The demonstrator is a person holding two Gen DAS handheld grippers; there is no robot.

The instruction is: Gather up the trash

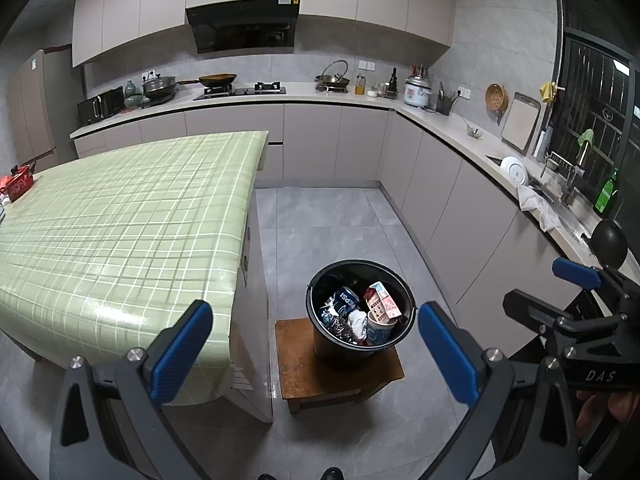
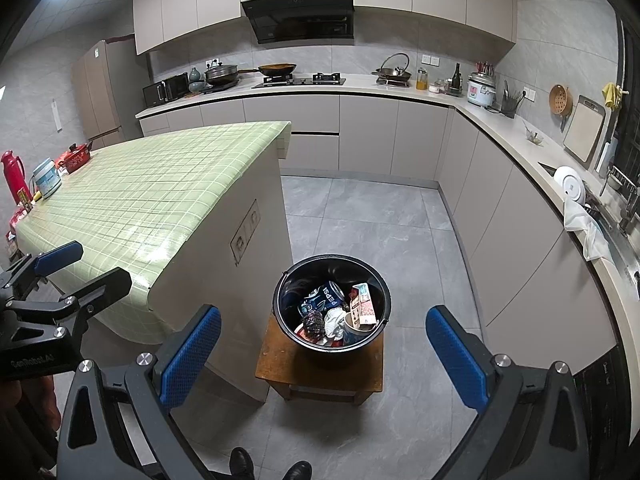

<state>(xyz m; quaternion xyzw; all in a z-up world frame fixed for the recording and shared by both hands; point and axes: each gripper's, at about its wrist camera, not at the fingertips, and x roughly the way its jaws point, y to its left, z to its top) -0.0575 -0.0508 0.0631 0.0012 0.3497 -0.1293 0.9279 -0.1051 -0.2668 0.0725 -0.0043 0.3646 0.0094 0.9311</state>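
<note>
- Left wrist view: my left gripper [image 1: 316,344] is wide open, nothing between the blue pads, hanging above and short of the black bucket [image 1: 320,312].
- Bucket sits on a small wooden stool [image 1: 296,380], just right of the green-checked table [image 1: 120,220]; inside it a Pepsi can [image 1: 344,300], a carton [image 1: 382,300], a paper cup [image 1: 378,326], crumpled white paper [image 1: 357,320].
- Right gripper [image 1: 568,292] shows at the bucket's right, empty.
- Right wrist view: my right gripper [image 2: 324,344] is also spread wide, holding nothing, above the bucket [image 2: 376,320]; left gripper [image 2: 80,264] sits left of it over the table edge.
- Tabletop [image 2: 160,200] near the bucket shows no loose trash; far end has a red thermos [image 2: 13,176].
- Judgement: collection looks finished or nearly; next move calls for scanning for leftovers, or pulling back.
</note>
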